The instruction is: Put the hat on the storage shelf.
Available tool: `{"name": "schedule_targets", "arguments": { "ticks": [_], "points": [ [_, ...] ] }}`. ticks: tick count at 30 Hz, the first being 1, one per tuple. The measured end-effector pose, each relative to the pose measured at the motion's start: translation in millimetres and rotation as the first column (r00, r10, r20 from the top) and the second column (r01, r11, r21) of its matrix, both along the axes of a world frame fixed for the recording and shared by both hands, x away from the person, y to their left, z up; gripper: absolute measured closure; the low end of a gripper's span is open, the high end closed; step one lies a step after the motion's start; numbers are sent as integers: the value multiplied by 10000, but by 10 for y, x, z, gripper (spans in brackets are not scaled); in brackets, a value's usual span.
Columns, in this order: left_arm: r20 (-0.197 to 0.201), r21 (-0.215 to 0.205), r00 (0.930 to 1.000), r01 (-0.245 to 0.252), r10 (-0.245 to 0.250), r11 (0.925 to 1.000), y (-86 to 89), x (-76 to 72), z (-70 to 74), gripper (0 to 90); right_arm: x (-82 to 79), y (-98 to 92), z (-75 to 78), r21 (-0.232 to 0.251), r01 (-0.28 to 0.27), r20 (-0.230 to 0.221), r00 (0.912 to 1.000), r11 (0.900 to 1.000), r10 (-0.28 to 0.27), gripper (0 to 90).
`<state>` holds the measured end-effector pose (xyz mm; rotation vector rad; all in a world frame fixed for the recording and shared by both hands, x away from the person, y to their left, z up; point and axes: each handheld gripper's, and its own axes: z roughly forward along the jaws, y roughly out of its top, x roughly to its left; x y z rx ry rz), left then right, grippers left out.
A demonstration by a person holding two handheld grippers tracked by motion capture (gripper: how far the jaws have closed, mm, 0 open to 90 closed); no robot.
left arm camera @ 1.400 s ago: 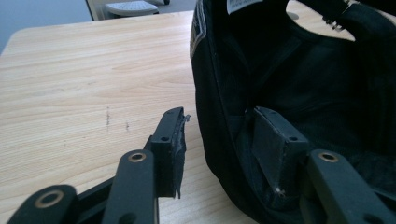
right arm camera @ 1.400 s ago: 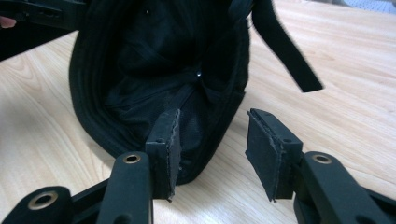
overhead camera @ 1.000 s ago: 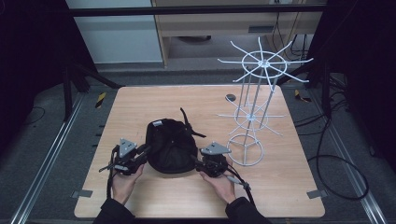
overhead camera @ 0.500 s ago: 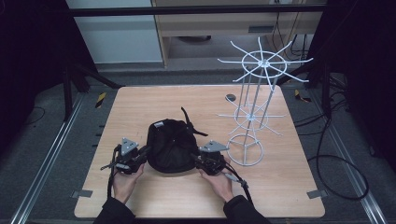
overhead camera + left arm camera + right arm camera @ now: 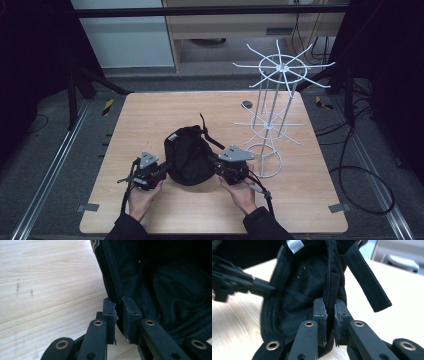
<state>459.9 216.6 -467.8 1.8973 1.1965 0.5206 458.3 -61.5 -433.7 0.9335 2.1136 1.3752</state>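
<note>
A black cap point(image 5: 189, 156) lies crown down on the wooden table point(image 5: 145, 117), its inside facing up. My left gripper point(image 5: 164, 171) is at the cap's left rim; in the left gripper view its jaws point(image 5: 119, 305) pinch the rim fabric of the cap point(image 5: 165, 290). My right gripper point(image 5: 220, 170) holds the cap's right side, where its jaws point(image 5: 329, 305) clamp the back band of the cap point(image 5: 299, 290) beside the loose strap point(image 5: 367, 277). Both pairs of jaws have just been closing on the fabric between them. The left gripper point(image 5: 242, 285) shows blurred across the cap.
A tall white wire rack point(image 5: 272, 115) with spoked arms stands on the table's right side, close to my right hand. A small dark object point(image 5: 246, 104) lies near the far edge. Bare wood stretches to the left and behind the cap.
Both grippers have closed in on the cap's rim. My right gripper has risen a little, tipping the cap's right side up. The left hand has stayed put.
</note>
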Motion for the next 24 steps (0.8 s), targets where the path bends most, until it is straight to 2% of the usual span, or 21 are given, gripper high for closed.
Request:
{"name": "schedule_targets", "arguments": {
  "ticks": [4, 6, 11, 13, 17, 18, 19, 22, 23, 24],
  "points": [
    [-86, -50, 9999, 51, -52, 10000, -20, -2, -13, 810, -33, 8, 51, 153, -307, 252, 9992, 9994, 304, 827],
    [-158, -5, 9999, 58, -58, 10000, -34, 2, -28, 813, -61, 45, 59, 167, -733, 433, 9964, 9972, 725, 829],
    [-370, -99, 9993, -84, 80, 9999, -32, 43, -72, 818, -93, 106, 36, 376, -1408, 389, 9895, 9893, 1393, 831],
    [-403, -155, 9991, -131, 125, 9998, -22, 63, -91, 819, -110, 134, 25, 577, -1811, 350, 9832, 9818, 1793, 830],
    [-491, -282, 9986, -189, 175, 9994, -4, 92, -122, 818, -149, 188, -2, 494, -2426, 385, 9698, 9689, 2409, 830],
    [-474, -300, 9987, -173, 159, 9994, 1, 96, -124, 815, -170, 220, -32, 449, -2697, 315, 9628, 9619, 2685, 830],
    [-436, -301, 9989, -166, 153, 9994, 6, 99, -126, 815, -170, 220, -32, 449, -2697, 315, 9628, 9619, 2685, 830],
    [-367, -353, 9992, -153, 140, 9993, 34, 110, -124, 805, -224, 295, -61, 205, -3097, 229, 9507, 9506, 3092, 828],
    [-367, -353, 9992, -153, 140, 9993, 34, 110, -124, 800, -224, 295, -61, 205, -3097, 229, 9507, 9506, 3092, 828],
    [-335, -344, 9993, -164, 153, 9993, 57, 113, -118, 795, -244, 336, -77, -78, -3118, 141, 9500, 9501, 3119, 827]
  ]
}}
